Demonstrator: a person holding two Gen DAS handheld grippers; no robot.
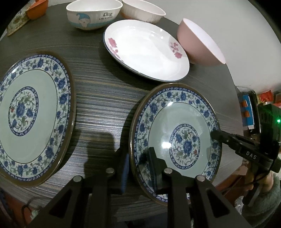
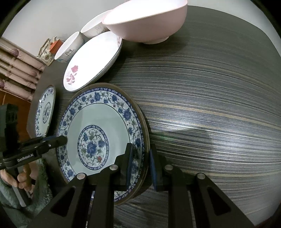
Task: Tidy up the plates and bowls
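Note:
A blue-flowered plate (image 1: 186,112) (image 2: 98,115) is held at two opposite edges over the dark striped table (image 1: 101,98). My left gripper (image 1: 138,168) is shut on its near-left rim, one pad above and one below. My right gripper (image 2: 140,164) is shut on the opposite rim and shows in the left wrist view as a black tip (image 1: 217,136). A matching blue plate (image 1: 31,112) (image 2: 45,112) lies flat to the left. Behind are a white plate with pink roses (image 1: 145,50) (image 2: 93,57), a pink bowl (image 1: 196,45) (image 2: 145,22), a cartoon "Dog" bowl (image 1: 93,14) and a white bowl (image 1: 142,10).
An orange container (image 1: 37,8) and a patterned tin (image 1: 17,21) sit at the table's far left edge. The round table edge (image 1: 233,84) curves close on the right. A person's hand (image 2: 22,177) in a fuzzy grey sleeve holds the left gripper's handle. Bare tabletop (image 2: 210,105) stretches right of the held plate.

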